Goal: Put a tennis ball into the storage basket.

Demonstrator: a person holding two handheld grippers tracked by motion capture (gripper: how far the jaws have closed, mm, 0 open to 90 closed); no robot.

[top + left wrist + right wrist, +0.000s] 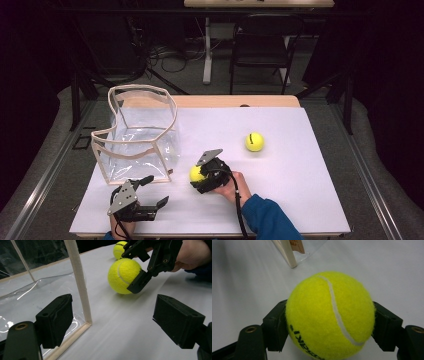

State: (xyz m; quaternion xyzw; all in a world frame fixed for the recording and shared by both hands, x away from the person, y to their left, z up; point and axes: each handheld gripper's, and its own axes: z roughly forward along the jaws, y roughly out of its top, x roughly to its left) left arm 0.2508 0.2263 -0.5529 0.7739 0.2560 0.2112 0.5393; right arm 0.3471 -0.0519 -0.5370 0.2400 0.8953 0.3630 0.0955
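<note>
Both pads of the right gripper (199,176) are clamped on a yellow tennis ball (196,173); in the right gripper view the black jaws press against the ball's two sides, with the seam curving down its face (329,315). Fingers of the left gripper (152,191) stand wide apart with nothing between them, and in the left gripper view bare tabletop shows in the gap.

By size, largest first: the white table (300,200) carries everything. On it, at about ten o'clock from the table's middle, stands a clear plastic bag (142,135) with a cream-coloured trim, upright and open at the top. The left gripper lies at about seven o'clock, just in front of the bag's near corner, whose trim (78,280) rises between its jaws' line of sight and the ball. The right gripper and the held ball sit at about six o'clock, just beside the bag's near right corner, the ball low over the table. A second tennis ball (254,141) lies loose at about three o'clock, well apart from the held one.
</note>
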